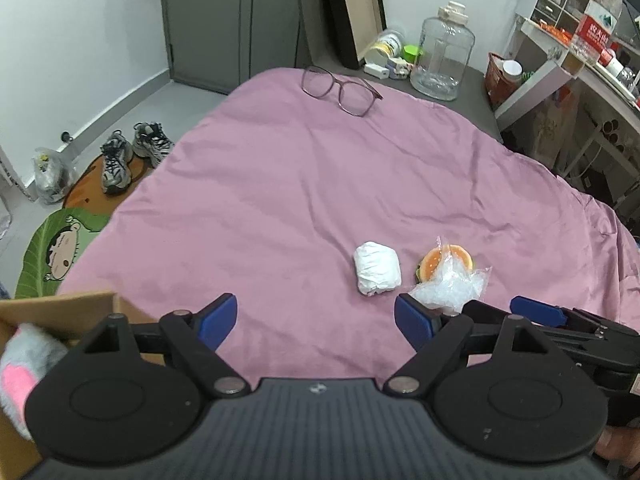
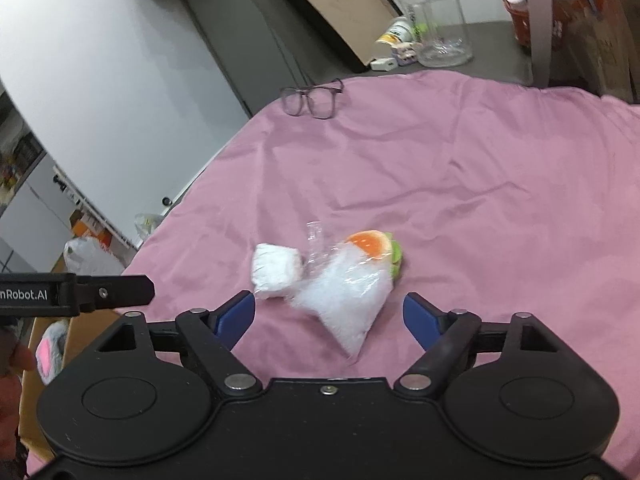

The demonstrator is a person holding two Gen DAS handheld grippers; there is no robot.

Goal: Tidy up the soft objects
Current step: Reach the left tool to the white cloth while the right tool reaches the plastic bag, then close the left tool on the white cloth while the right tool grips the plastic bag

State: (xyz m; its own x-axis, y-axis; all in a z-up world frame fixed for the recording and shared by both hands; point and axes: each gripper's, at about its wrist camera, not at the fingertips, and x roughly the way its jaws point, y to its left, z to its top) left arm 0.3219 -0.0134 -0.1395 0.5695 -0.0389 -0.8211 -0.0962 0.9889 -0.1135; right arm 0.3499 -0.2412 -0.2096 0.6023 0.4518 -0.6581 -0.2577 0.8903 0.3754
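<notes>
A white wrapped soft bundle (image 1: 377, 268) lies on the pink bedsheet (image 1: 280, 184). Beside it to the right are a plush burger toy (image 1: 446, 261) and a clear plastic bag of white stuffing (image 1: 450, 290). My left gripper (image 1: 316, 320) is open and empty, just short of them. In the right wrist view my right gripper (image 2: 330, 316) is open, with the stuffing bag (image 2: 352, 296) between and just beyond its fingers; the bundle (image 2: 276, 266) and the burger (image 2: 376, 246) lie behind. A grey and pink plush (image 1: 20, 360) sits in a cardboard box (image 1: 60, 308) at the left.
Glasses (image 1: 340, 88) lie at the far end of the bed. A large clear jug (image 1: 442, 56) and small items stand on the grey surface beyond. Shoes (image 1: 128, 152) and a green mat (image 1: 56, 252) are on the floor to the left. Shelves stand at the right.
</notes>
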